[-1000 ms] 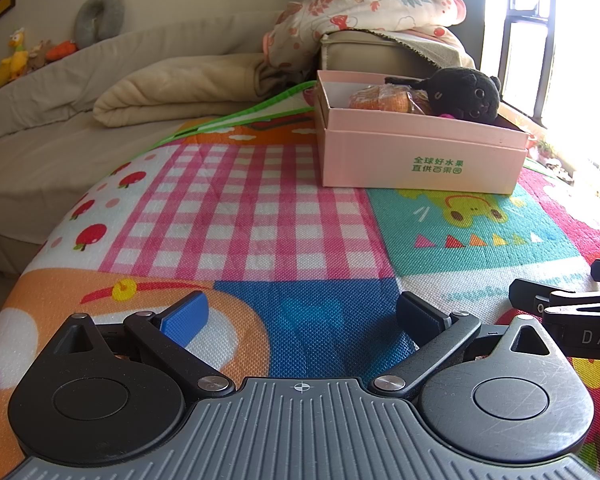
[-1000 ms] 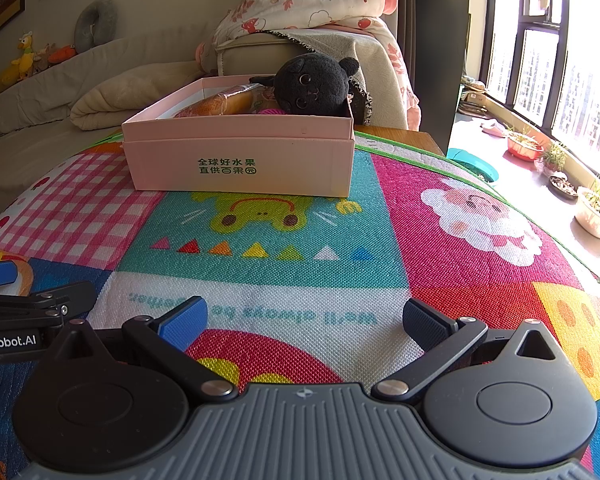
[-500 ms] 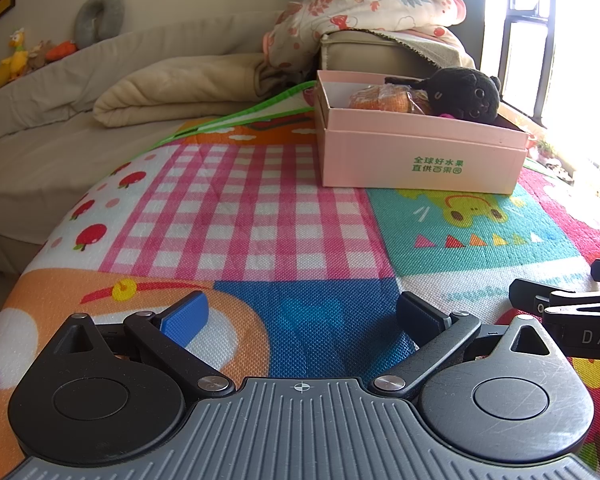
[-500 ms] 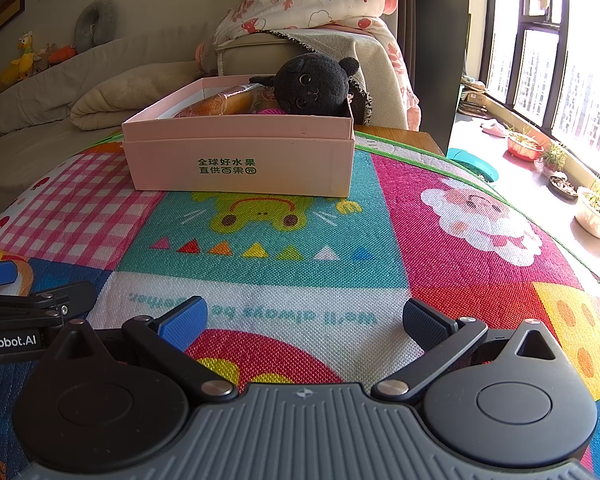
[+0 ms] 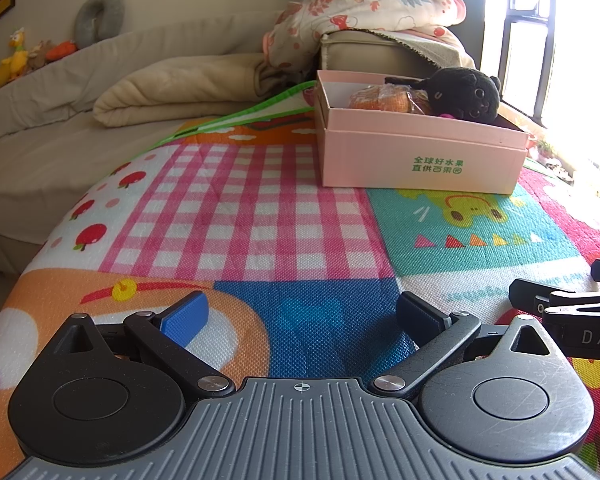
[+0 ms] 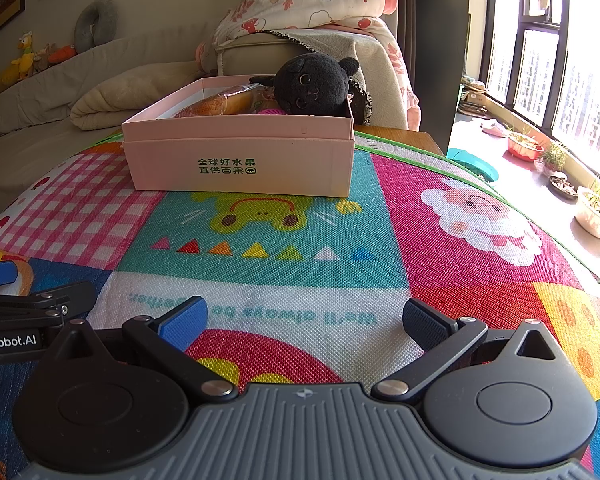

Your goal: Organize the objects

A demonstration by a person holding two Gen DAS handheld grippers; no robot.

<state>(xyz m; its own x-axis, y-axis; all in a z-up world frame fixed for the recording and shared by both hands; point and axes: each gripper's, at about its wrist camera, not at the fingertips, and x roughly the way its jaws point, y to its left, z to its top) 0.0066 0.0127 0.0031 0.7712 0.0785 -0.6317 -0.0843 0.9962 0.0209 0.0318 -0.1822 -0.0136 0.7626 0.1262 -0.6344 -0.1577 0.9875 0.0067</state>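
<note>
Resting wide apart and empty, both grippers' fingers (image 5: 185, 316) (image 6: 184, 322) point toward the distant pink box (image 6: 240, 160).

Black linkage fingers (image 5: 184, 314), one blue pad, one black, silver pivot screws, ribbed grey housing (image 5: 300, 432)
</note>
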